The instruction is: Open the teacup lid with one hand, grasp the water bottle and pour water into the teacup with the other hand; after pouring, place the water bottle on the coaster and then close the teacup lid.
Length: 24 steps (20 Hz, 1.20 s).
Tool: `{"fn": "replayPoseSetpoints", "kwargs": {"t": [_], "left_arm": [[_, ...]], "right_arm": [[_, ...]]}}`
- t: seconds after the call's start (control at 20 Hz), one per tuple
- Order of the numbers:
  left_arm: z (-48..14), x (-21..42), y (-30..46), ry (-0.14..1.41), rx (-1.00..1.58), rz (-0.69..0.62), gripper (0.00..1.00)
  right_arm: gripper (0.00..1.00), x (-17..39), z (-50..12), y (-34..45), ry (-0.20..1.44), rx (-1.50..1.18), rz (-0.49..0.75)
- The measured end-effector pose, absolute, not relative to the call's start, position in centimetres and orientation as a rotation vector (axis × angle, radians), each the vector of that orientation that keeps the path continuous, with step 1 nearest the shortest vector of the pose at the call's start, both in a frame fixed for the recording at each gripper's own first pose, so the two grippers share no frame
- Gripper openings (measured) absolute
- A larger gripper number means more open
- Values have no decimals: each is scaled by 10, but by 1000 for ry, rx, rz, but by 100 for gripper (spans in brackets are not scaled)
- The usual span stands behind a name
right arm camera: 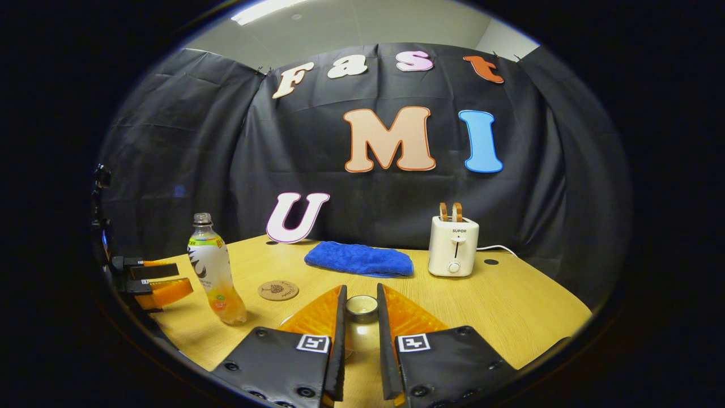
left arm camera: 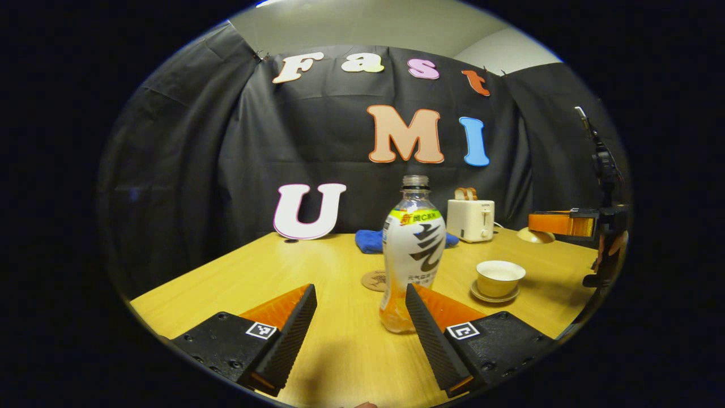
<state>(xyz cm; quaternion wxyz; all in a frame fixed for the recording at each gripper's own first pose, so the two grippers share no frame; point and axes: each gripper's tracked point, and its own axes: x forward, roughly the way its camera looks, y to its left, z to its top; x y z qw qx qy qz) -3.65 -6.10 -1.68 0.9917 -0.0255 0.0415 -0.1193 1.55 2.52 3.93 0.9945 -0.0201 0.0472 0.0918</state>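
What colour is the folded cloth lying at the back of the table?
Blue. The cloth shows best in the right gripper view, left of the toaster.

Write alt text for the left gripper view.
The left gripper is open, its fingers flanking an uncapped water bottle on a wooden table. Right of the bottle sits a lidless teacup on a saucer; a coaster lies behind the bottle.

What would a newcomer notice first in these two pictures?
The clear plastic bottle with the white label stands uncapped on the wooden table, between the left gripper's open fingers. To its right sits the lidless cream teacup on a saucer, while the right gripper holds the round cream lid.
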Motion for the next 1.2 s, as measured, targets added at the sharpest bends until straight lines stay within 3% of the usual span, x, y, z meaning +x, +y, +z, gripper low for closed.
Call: {"fn": "replayPoseSetpoints", "kwargs": {"t": [1.2], "left_arm": [[-28, -10, -110, 214, -12, -326, 94]], "right_arm": [[27, 17, 32, 11, 131, -8, 181]]}}
